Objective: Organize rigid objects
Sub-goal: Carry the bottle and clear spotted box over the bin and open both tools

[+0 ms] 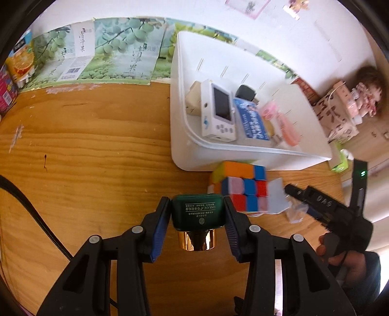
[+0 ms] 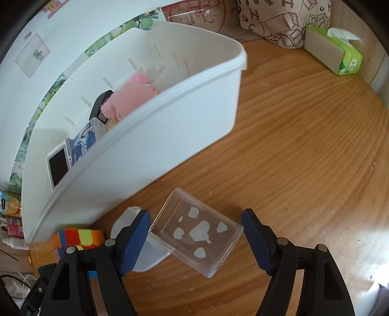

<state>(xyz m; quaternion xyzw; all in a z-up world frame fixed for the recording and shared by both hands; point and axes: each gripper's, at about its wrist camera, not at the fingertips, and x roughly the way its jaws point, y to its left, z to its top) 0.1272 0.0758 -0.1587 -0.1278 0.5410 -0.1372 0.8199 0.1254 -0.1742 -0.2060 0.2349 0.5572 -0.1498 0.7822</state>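
My left gripper [image 1: 197, 202] is shut on a dark green bottle [image 1: 197, 215] with a gold cap [image 1: 197, 240], held off the wooden table. Just beyond it a colour cube [image 1: 243, 187] stands against the white bin [image 1: 218, 155]. In the right wrist view, my right gripper [image 2: 195, 214] hangs open over a clear plastic box [image 2: 201, 231] printed with pale shapes. The box lies tilted between the fingers; the right pad stands apart from it. A pale lid [image 2: 145, 257] lies partly under the box. The cube [image 2: 77, 237] is at the lower left, by the bin's wall [image 2: 145, 150].
The bin holds a white handheld console [image 1: 218, 114], a blue card box [image 1: 252, 121] and pink items [image 1: 279, 121]. A tissue pack [image 2: 340, 53] and a printed bag [image 2: 279, 21] stand at the back right. A black cable [image 1: 36, 214] crosses the table's left.
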